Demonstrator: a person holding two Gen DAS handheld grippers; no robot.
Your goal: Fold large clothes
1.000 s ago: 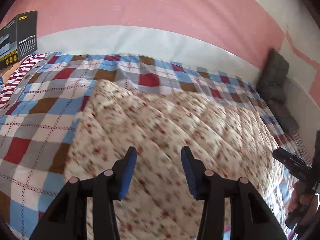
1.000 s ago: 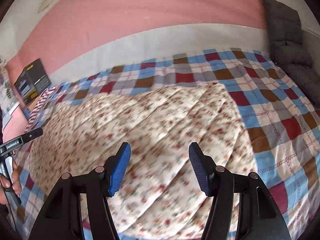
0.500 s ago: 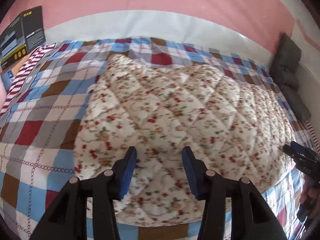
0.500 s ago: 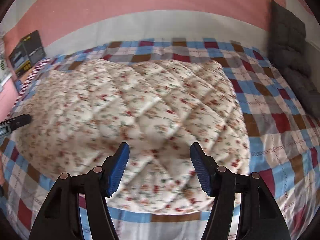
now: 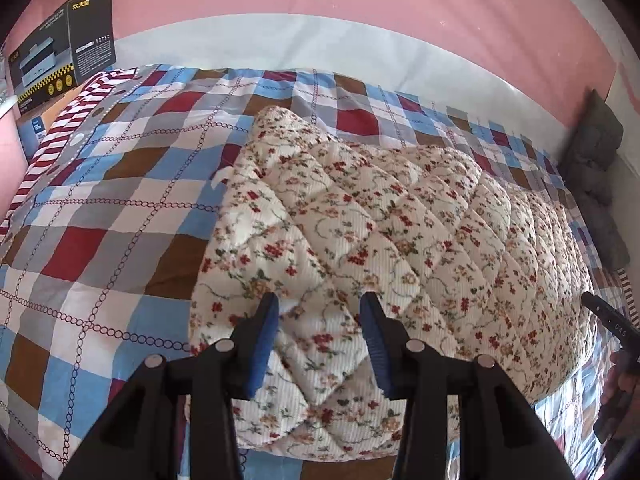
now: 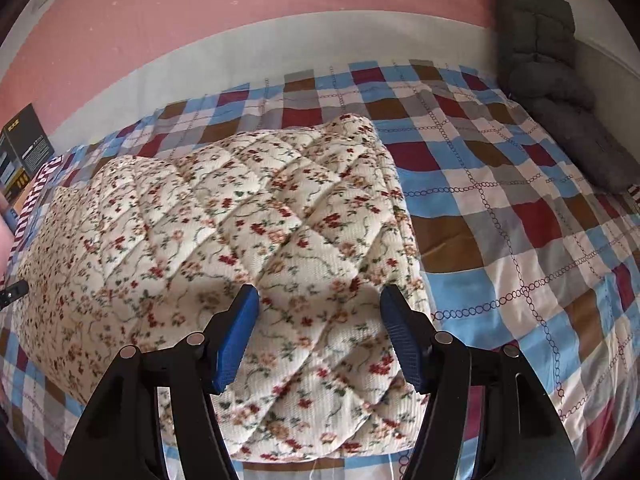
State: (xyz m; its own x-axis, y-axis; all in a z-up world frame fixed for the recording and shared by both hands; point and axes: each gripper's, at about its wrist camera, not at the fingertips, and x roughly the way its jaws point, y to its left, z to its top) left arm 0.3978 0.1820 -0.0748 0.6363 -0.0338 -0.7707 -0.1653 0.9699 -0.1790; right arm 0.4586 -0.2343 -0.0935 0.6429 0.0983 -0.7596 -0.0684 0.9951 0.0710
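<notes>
1. Since the earlier frames, both grippers have drawn back toward the floral quilt point(image 5: 360, 220)'s near edge.
2. Left gripper point(image 5: 318, 336): jaws closing, gripping nothing.
3. Right gripper point(image 6: 320, 332): wide apart, empty.
4. The quilt lies on the checked bedspread point(image 5: 100, 220).
5. Grip both near corners evenly; lift together.

Left tongs point(image 5: 319, 334) closing, right tongs point(image 6: 319, 334) parted
</notes>
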